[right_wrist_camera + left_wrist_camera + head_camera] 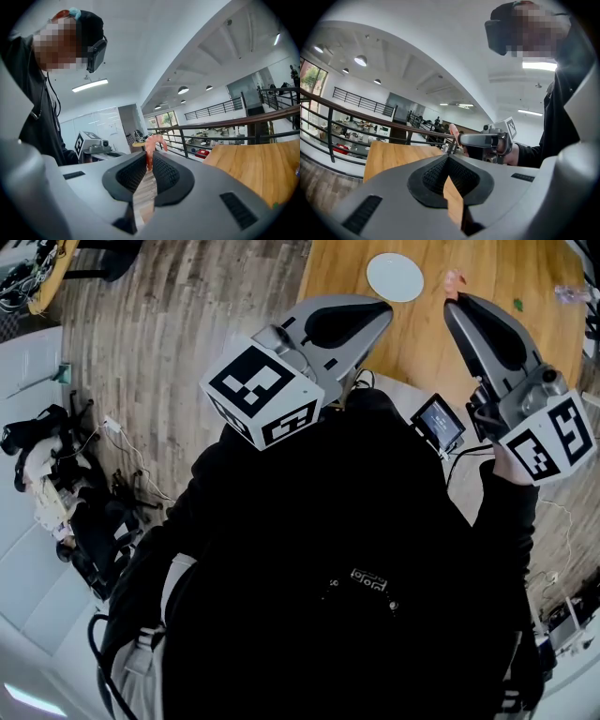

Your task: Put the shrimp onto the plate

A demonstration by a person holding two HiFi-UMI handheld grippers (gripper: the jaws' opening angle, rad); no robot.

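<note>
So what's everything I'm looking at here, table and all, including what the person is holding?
table: one, light wood, top of the head view.
plate: one, white, empty, on the table.
shrimp: one, pink, pinched in the right gripper, not on the plate.
small bit: one, green, on the table, right of the shrimp.
small screen: one, dark frame, by the person's right arm.
cables and gear: one heap, black and white, on the floor at the left.
left gripper: grey, jaws together, empty.
right gripper: grey, closed on the shrimp.

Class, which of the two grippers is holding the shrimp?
The right gripper: a pink shrimp is pinched between its jaw tips. The left gripper has its jaws closed on nothing.
</note>
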